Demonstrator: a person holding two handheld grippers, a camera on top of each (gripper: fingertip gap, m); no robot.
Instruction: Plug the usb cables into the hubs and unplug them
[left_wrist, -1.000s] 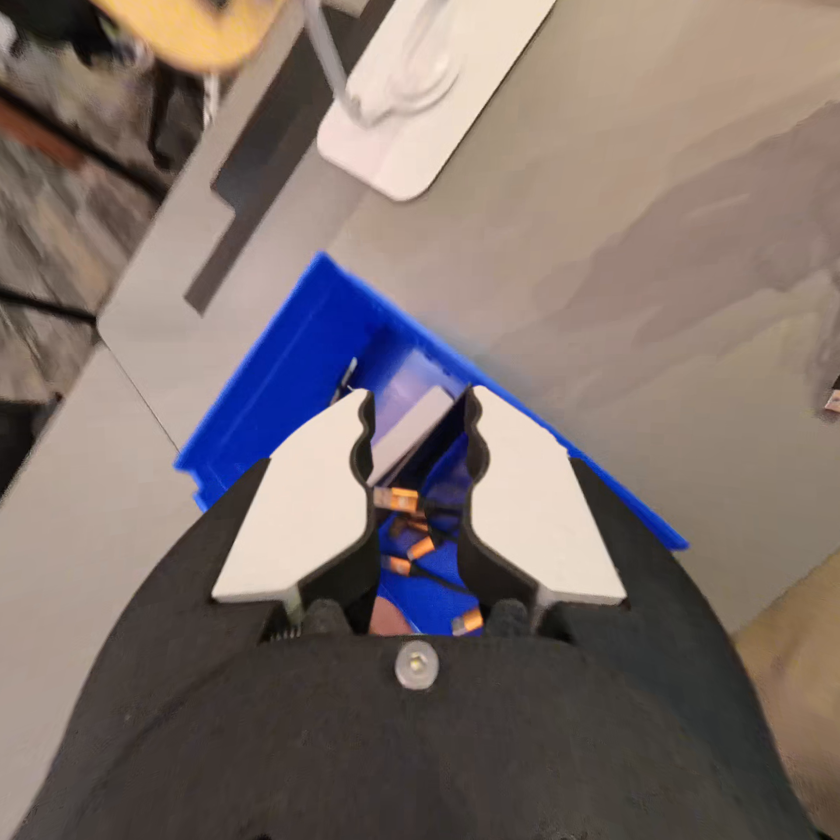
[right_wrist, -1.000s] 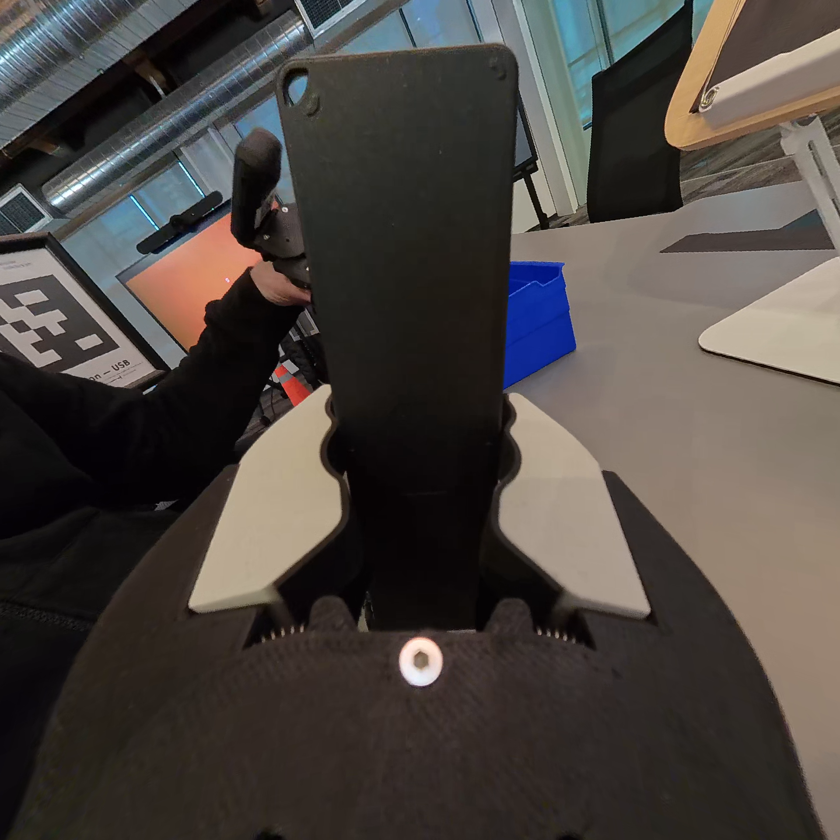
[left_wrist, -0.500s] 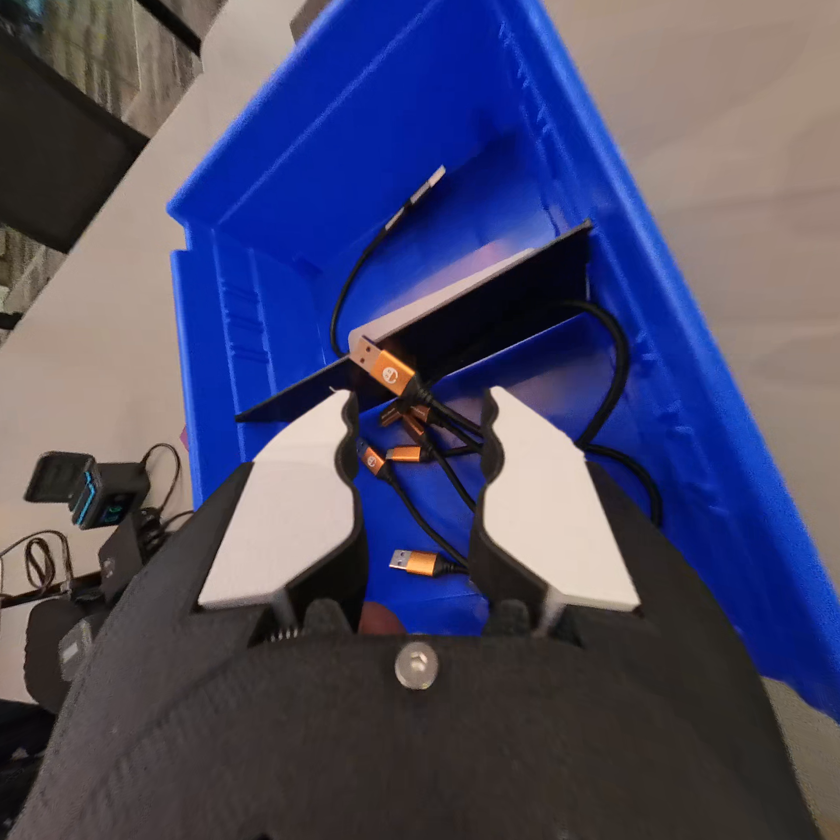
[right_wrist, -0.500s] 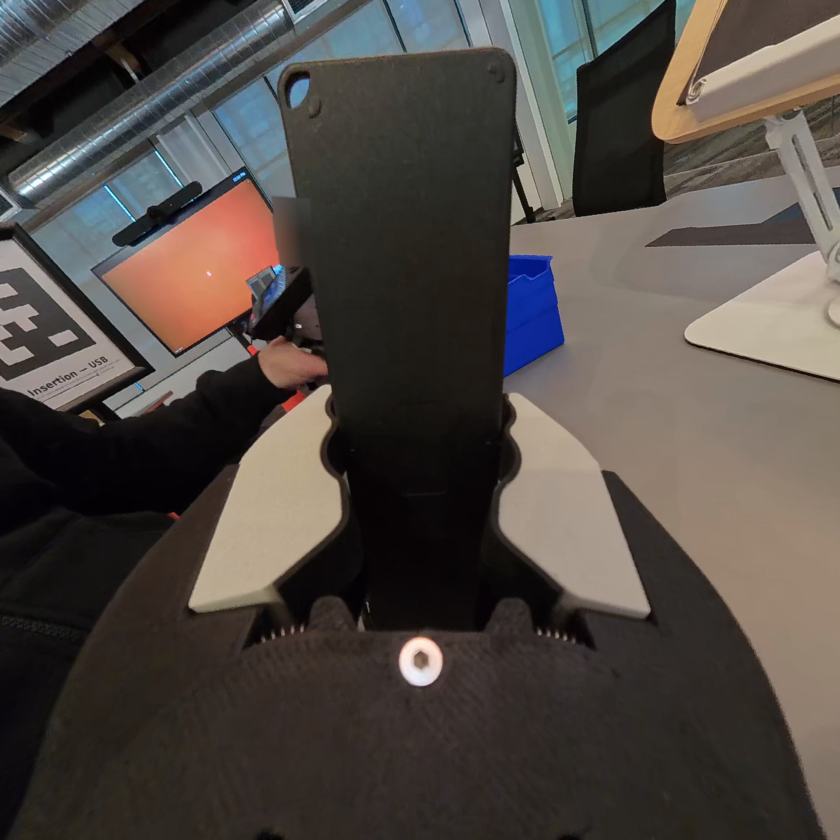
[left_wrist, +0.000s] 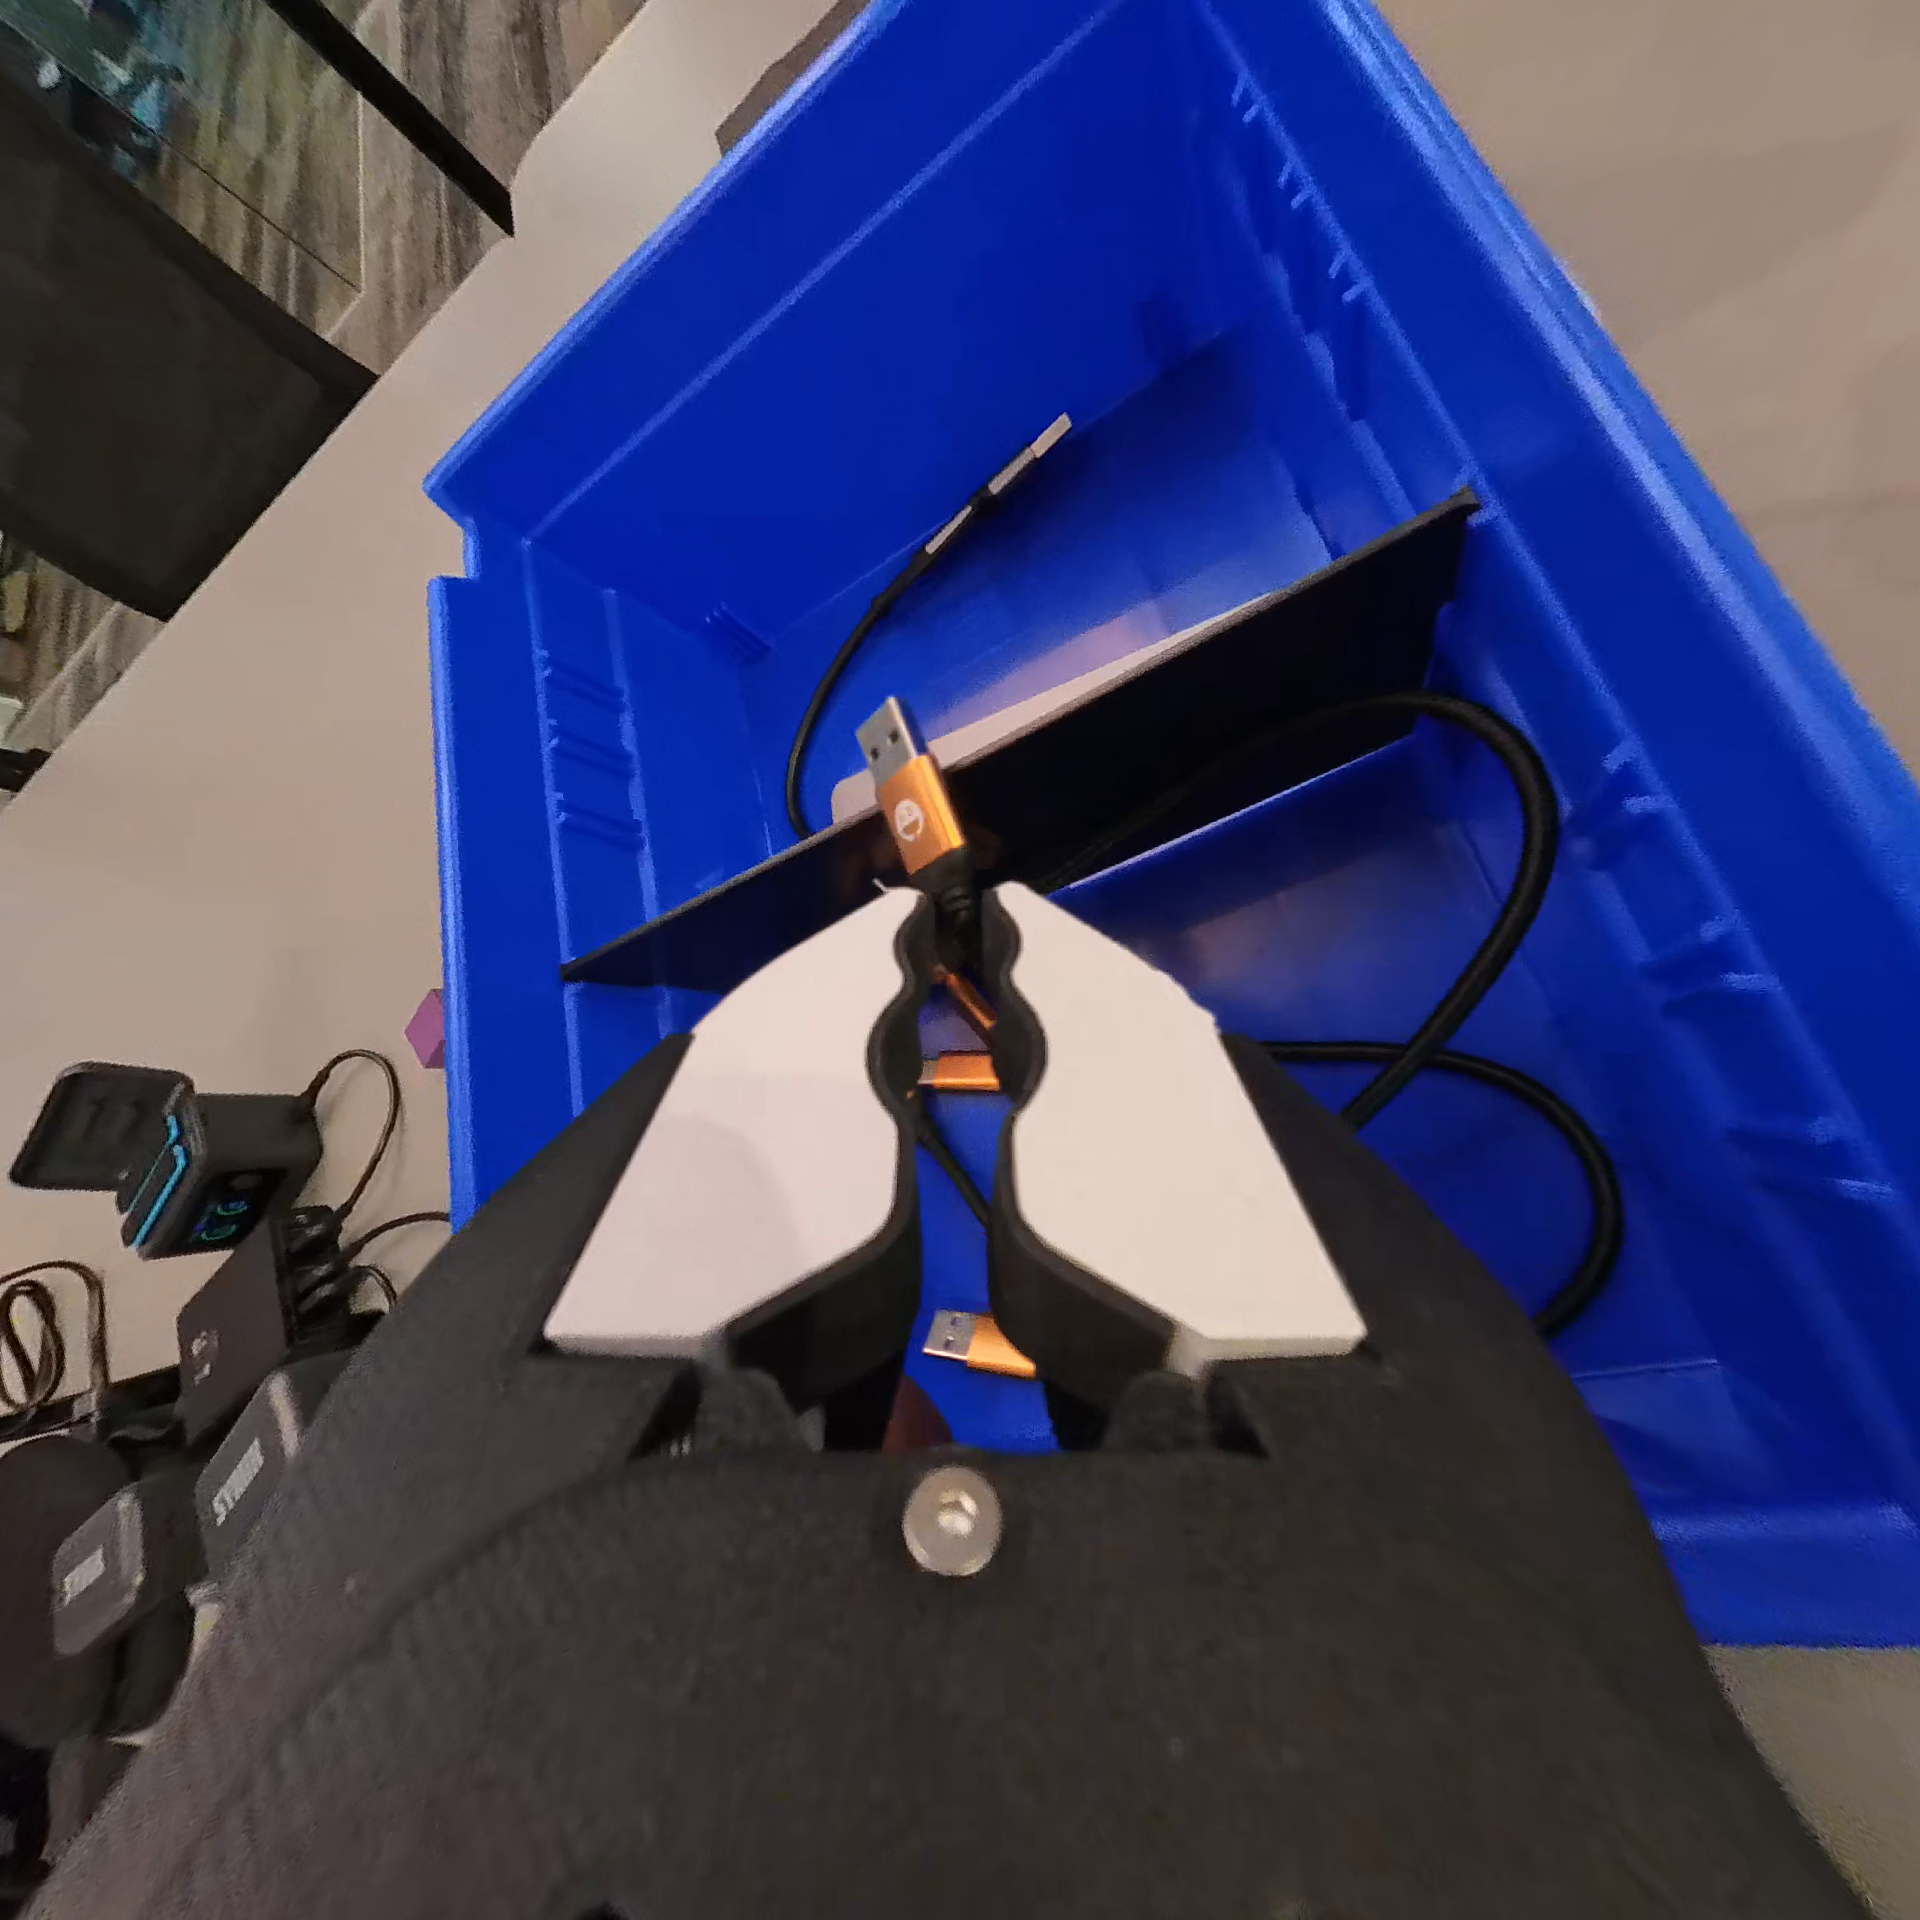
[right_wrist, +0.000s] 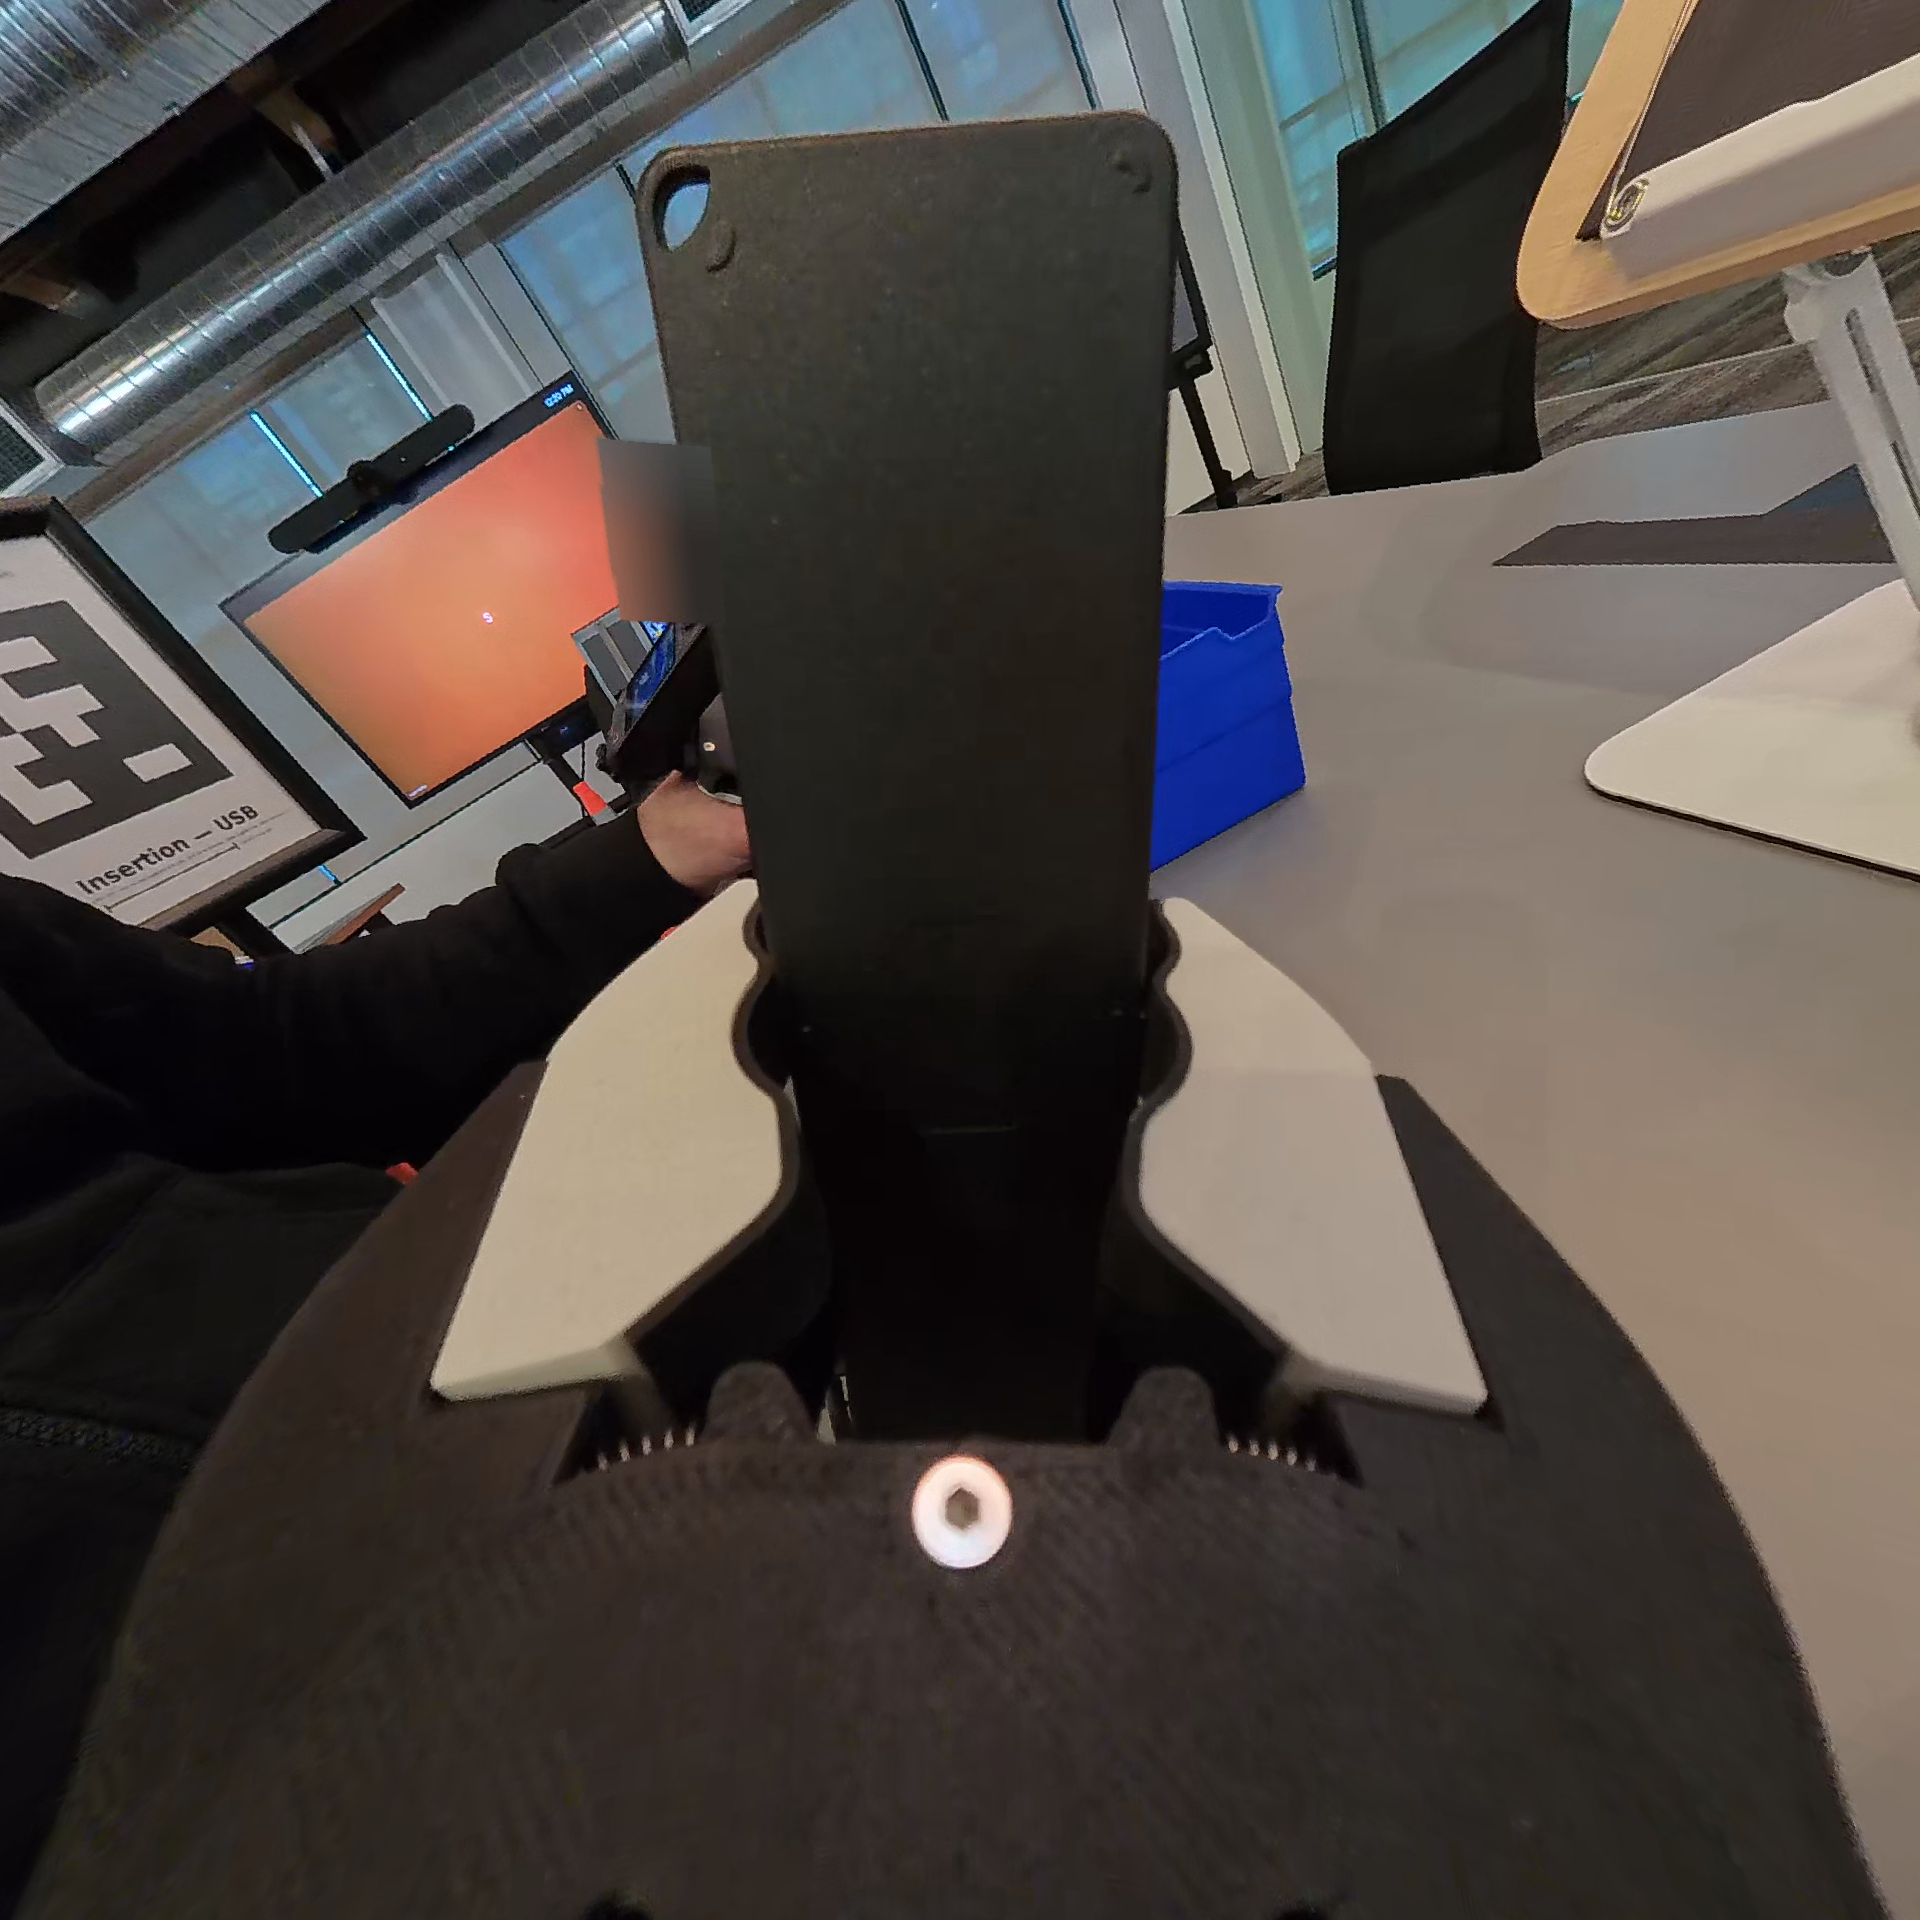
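I see print under a black-and-white marker on a framed sign (right_wrist: 99, 748) at far left, small clock digits on the orange screen (right_wrist: 436, 613), a round logo on the orange plug (left_wrist: 914, 810), and lettering on black boxes (left_wrist: 166, 1517).

Grey table (right_wrist: 1558, 1091) under blue bin (right_wrist: 1226, 717)

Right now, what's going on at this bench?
A person is working two handheld grippers. The left gripper is shut on the cable just behind an orange USB plug, holding it up inside the blue bin, where more orange plugs and a black divider sit. The right gripper is clamped on a flat black plate, held upright above the grey table. Nothing is plugged in yet.
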